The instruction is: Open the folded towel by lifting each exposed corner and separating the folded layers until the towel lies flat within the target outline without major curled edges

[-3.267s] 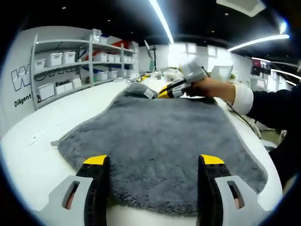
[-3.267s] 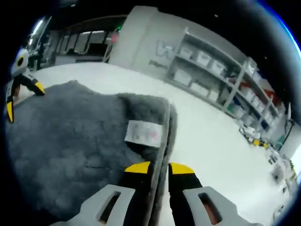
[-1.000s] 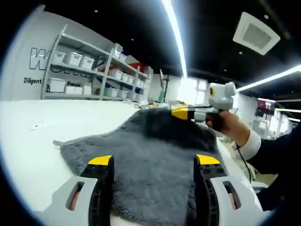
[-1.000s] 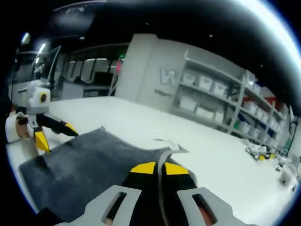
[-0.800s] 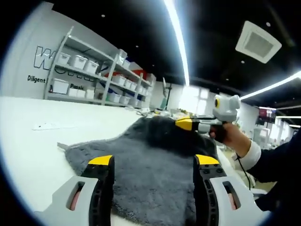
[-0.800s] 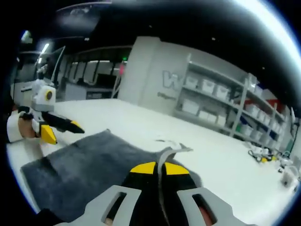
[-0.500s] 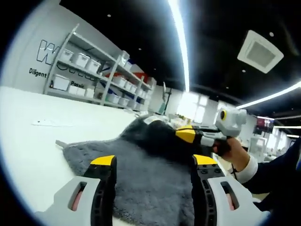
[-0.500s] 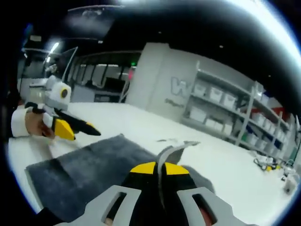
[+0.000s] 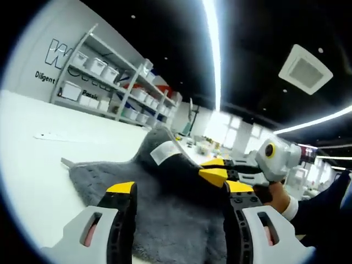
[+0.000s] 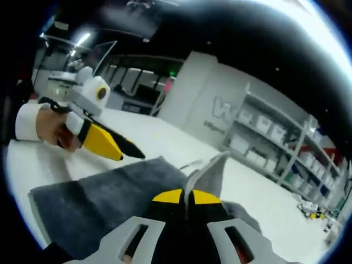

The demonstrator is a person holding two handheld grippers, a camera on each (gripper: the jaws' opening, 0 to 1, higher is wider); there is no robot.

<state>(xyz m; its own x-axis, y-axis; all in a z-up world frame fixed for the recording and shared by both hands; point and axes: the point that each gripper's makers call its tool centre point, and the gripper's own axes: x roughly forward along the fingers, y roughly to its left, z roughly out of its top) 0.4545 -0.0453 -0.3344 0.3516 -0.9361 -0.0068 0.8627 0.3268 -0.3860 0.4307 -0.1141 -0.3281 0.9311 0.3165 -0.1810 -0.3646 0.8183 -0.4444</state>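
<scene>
**Desk:** What does the frame show, and where is the towel [image 9: 165,220]?

**Photographer:** A grey towel lies on a white table [image 9: 33,165], one layer raised off the rest. In the right gripper view the right gripper [image 10: 185,197] has its yellow-tipped jaws pressed together on the towel's edge, which stands up as a thin strip between them. In the left gripper view that lifted corner, with a white label [image 9: 163,151] on it, rises from the towel's far side, away from the left gripper [image 9: 179,188].

**Desk:** And the left gripper?

**Photographer:** Its jaws are spread wide and pinch nothing; the near part of the towel lies flat between and beyond them. A person's hand [image 10: 55,129] carries it.

**Desk:** Which relation matters for the next move?

**Photographer:** The raised fold hangs from the right gripper toward the towel's flat body, and the left gripper hovers beside that same body, on its opposite side. By the look of it, the right one is the nearer to the fold and would carry the layer outward, off the flat part, while the left could pin the lower layer. The target outline cannot be made out.
</scene>
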